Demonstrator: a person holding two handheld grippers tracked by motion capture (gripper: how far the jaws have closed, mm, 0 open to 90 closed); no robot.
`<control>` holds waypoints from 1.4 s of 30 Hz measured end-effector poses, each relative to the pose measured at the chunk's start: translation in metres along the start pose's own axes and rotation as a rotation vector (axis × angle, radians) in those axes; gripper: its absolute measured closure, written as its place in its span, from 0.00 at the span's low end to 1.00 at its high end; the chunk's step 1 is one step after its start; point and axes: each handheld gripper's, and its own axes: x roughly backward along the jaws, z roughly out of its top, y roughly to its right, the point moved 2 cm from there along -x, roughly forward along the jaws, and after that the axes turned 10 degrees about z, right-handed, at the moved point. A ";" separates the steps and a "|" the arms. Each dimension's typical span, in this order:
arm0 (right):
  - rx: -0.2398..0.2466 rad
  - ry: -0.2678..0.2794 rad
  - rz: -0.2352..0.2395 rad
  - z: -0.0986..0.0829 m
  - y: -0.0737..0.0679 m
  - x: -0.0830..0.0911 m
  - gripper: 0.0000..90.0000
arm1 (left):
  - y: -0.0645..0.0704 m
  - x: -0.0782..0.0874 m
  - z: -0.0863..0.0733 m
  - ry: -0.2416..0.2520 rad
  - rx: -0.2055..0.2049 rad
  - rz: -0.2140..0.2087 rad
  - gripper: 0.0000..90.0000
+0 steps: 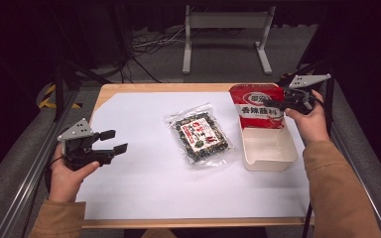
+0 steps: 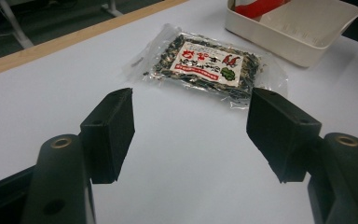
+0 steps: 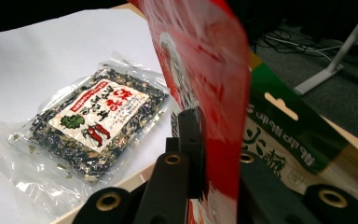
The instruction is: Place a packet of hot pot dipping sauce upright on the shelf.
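Broadly, the work looks like packing snack bags into the cream bin (image 1: 269, 157) at the right of the white sheet (image 1: 144, 188) that covers the table. That bin is the widest target, and the red pouch (image 1: 258, 106) already stands upright at its far end, its bottom apparently inside the walls and its top above the rim. The right gripper (image 1: 278, 104) has its jaws clamped on the pouch's side edge; in the right gripper view the red film runs straight between the two black jaws. A sound way to finish this step, judging from the pose, would be to lower the pouch until it rests on the bin floor, lean it against the far wall so the near half stays free, and only then let go.

Smaller and flatter, the clear seaweed packet (image 1: 200, 134) lies on the sheet just left of the bin, apart from it. The left gripper (image 1: 114, 141) hovers well to its left with its fingers (image 2: 113, 133) spread wide and nothing between them. It would probably do best to approach low and pinch the crinkled seal edge.
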 end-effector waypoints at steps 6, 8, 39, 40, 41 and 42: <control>-0.065 -0.031 -0.035 -0.014 0.003 0.000 0.99 | 0.000 -0.002 0.001 -0.003 -0.011 -0.003 0.36; -0.078 -0.019 -0.039 -0.018 0.005 0.002 0.99 | 0.000 -0.002 0.000 -0.003 -0.003 -0.007 0.36; -0.148 0.097 -0.150 -0.033 -0.013 0.020 0.50 | 0.008 -0.033 0.003 -0.075 -0.002 -0.017 0.29; -0.144 0.100 -0.161 -0.033 -0.014 0.023 0.48 | 0.009 -0.034 0.004 -0.076 -0.005 -0.017 0.29; -0.142 0.106 -0.174 -0.033 -0.017 0.026 0.46 | 0.009 -0.035 0.005 -0.078 -0.013 -0.016 0.28; -0.146 0.114 -0.176 -0.034 -0.019 0.029 0.45 | 0.010 -0.036 0.006 -0.080 -0.007 -0.020 0.28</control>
